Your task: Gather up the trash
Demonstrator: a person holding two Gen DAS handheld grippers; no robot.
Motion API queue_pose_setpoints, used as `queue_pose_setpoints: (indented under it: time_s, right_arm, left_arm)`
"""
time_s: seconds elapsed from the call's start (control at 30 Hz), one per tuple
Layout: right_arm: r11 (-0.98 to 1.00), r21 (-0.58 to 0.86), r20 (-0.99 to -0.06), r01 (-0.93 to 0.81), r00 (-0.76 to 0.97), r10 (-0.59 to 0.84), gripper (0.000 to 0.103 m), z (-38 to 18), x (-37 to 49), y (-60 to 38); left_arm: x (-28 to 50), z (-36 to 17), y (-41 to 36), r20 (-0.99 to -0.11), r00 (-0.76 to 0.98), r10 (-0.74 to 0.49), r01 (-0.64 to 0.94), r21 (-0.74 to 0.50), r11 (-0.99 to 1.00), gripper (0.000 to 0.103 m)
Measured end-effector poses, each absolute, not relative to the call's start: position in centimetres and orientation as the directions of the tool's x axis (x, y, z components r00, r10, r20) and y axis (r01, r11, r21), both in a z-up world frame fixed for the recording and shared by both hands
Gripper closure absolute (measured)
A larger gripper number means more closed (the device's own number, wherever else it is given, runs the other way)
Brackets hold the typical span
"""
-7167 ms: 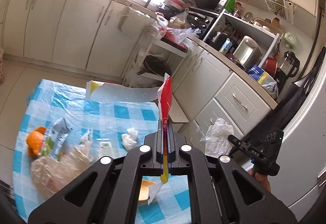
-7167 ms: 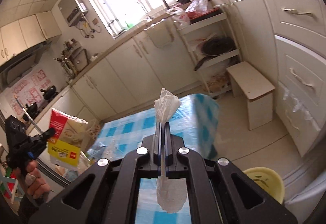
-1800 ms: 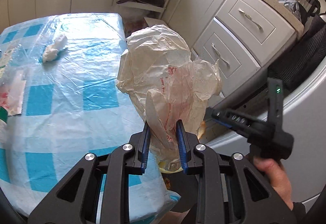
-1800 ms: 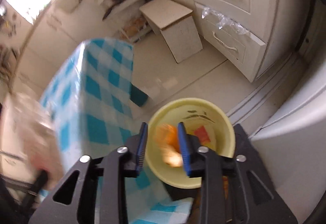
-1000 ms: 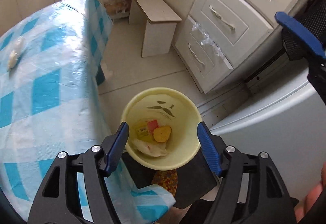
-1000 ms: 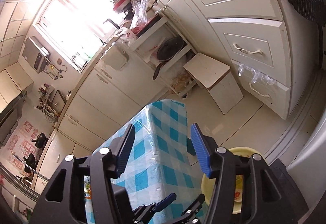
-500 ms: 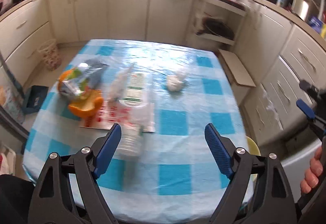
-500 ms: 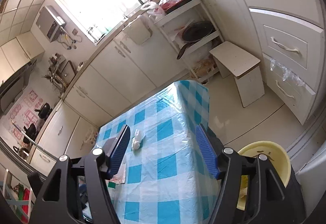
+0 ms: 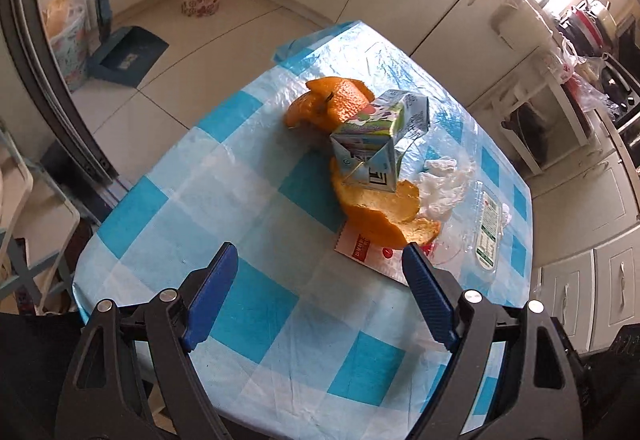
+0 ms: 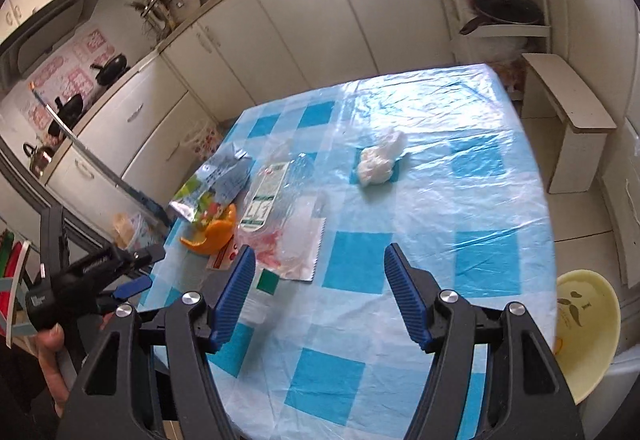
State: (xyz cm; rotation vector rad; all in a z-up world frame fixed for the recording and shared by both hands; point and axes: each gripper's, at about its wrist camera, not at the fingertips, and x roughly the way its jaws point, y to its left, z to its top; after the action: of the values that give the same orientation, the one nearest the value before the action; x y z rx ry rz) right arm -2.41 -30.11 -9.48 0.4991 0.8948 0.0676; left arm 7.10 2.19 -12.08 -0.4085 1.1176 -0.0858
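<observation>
done: some trash in yellow bin (image 10: 588, 324) | left: orange peel (image 9: 384, 216), juice box (image 9: 376, 144), tissue (image 10: 378, 160), wrappers on bench (image 9: 240, 192) | left tongs (image 9: 320, 292), right tongs (image 10: 320, 296): wide open, empty

Blk gripper (image 9: 320, 280) frames, blue ribbed pads (image 10: 236, 296), silver screws

Bare tablecloth (image 10: 480, 200) surrounds the tissue wad (image 10: 378, 160); orange peel (image 9: 380, 212) crowds the carton (image 9: 378, 144).

table (image 10: 500, 252): blue-checked plastic cloth | on it: orange peel (image 9: 380, 212), juice carton (image 9: 376, 144), crumpled tissue (image 10: 378, 160), wrapper (image 10: 296, 244)
</observation>
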Motion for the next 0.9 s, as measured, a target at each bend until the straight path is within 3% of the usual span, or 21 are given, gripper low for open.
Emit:
queue_pose_setpoints:
  time_s: [0.47,0.67,0.9]
  right_arm:
    - [0.905,0.415,-0.775,0.092,0.556,0.299,0.034,-11.7,0.1,-25.6]
    - [0.899,0.422,-0.769,0.115,0.57,0.288,0.032,-11.5,0.2,-26.4]
    - [0.882,0.436,-0.751,0.18,0.613,0.246,0.031,-10.5,0.4,-29.2]
  left_arm:
    - [9.8,-12.8,2.4,-0.876,0.447,-0.183,-0.125,-0.263,0.957,0.023]
    - [10.6,-13.1,1.8,-0.88,0.437,-0.184,-0.115,-0.258,0.959,0.022]
    - [11.0,-12.2,1.9,-0.879,0.468,-0.091,-0.136,-0.174,0.975,0.021]
